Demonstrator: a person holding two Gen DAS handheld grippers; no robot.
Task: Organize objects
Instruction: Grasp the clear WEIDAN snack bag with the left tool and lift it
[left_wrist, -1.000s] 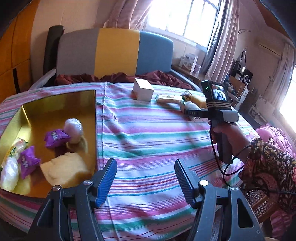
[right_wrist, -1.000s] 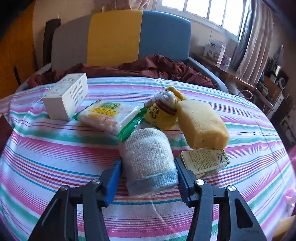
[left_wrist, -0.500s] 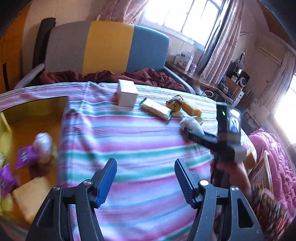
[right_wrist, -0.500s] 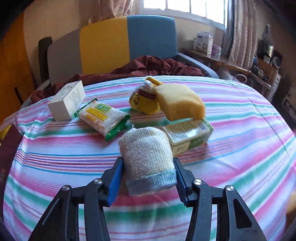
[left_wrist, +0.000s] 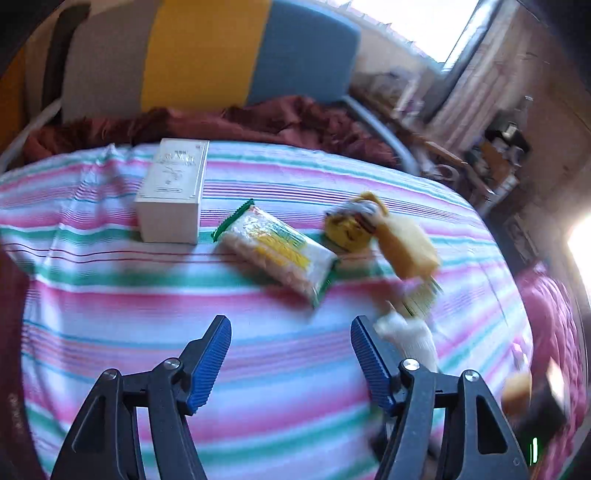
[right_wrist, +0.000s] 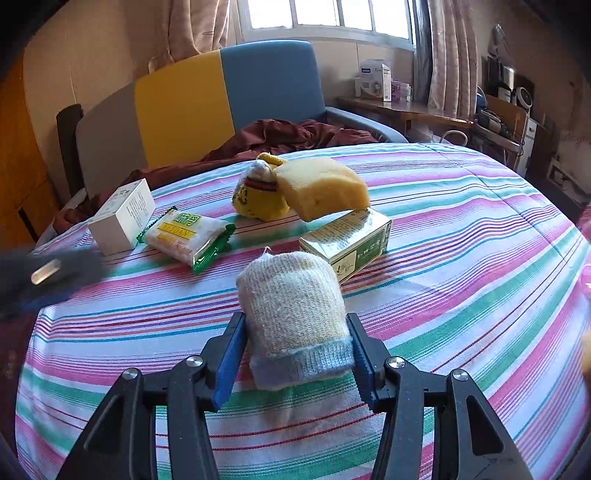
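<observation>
Rolled sock (right_wrist: 293, 317), cream knit with a pale blue cuff, sat clamped between the blue pads of the right gripper (right_wrist: 295, 343), both pads pressing its sides, held over the striped tablecloth (right_wrist: 461, 229). Just behind it lay a green carton (right_wrist: 349, 243) flat on the cloth, with a yellow sponge (right_wrist: 323, 186) resting tilted on the carton's far end. Yellow plush toy (right_wrist: 258, 197) touched the sponge's left side. Left of those, a snack packet (right_wrist: 186, 236) with green ends lay near a white box (right_wrist: 123, 218).

Left gripper (left_wrist: 291, 332) had its jaws wide apart and they had just been opening further; nothing between them, only bare cloth underneath. Its view was motion-blurred. It faced the white box (left_wrist: 171, 195) and the snack packet (left_wrist: 277, 254), with the plush toy (left_wrist: 347, 229) and sponge (left_wrist: 406, 247) to the right; the sock (left_wrist: 410, 339) showed as a pale blur beside its right finger. A dark blurred shape at the left edge of the right wrist view could not be identified.

A grey, yellow and blue chair back (right_wrist: 207, 107) stood past the table, dark red cloth (right_wrist: 295, 133) heaped on its seat.
</observation>
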